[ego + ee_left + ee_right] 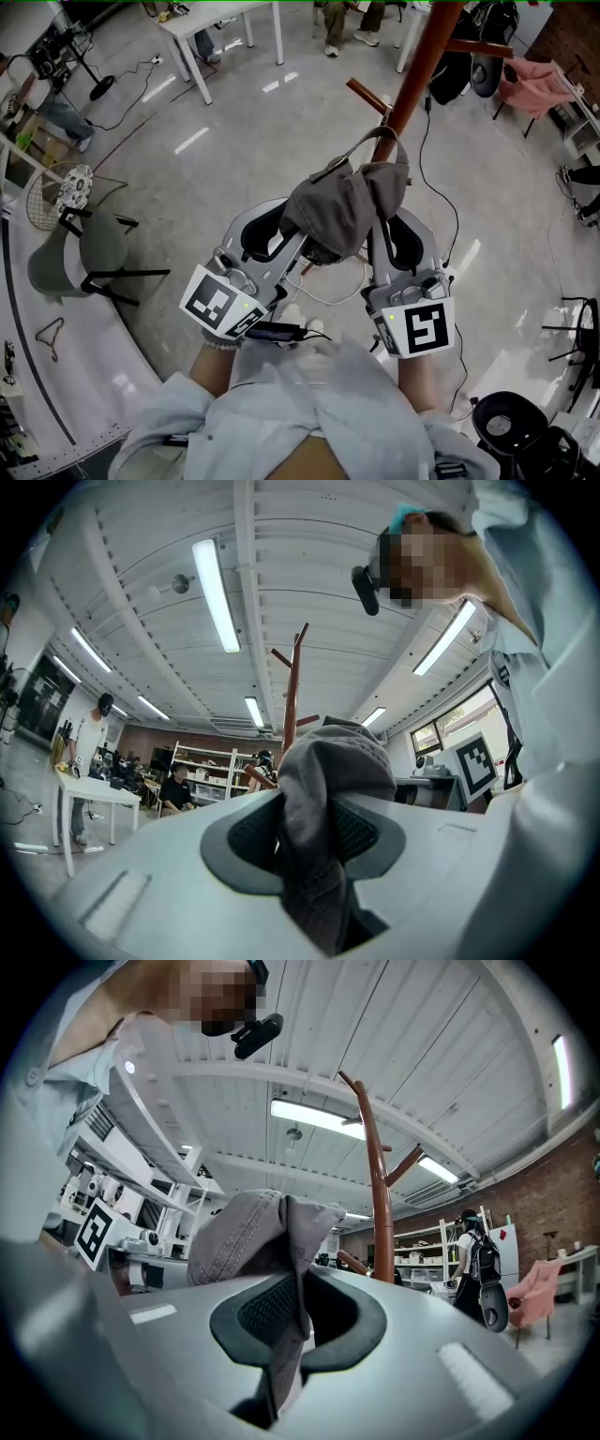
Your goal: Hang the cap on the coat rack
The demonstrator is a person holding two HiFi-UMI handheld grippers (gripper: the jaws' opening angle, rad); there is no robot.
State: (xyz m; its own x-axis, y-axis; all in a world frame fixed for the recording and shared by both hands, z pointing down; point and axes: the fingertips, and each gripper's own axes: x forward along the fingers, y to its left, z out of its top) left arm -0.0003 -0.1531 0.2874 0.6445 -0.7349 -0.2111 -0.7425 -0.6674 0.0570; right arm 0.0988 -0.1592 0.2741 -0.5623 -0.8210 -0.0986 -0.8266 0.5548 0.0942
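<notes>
A grey cap hangs bunched between both grippers, its strap looping up beside the brown coat rack. My left gripper is shut on the cap's left side; grey cloth fills its jaws. My right gripper is shut on the cap's right side, with a fold of fabric pinched between its pads. Just beyond the cap rises the rack pole with its angled pegs. One short peg sticks out just above the cap.
A green chair stands at left, a white table at the back, a pink chair at far right. Cables trail over the glossy floor. People and shelves stand in the background.
</notes>
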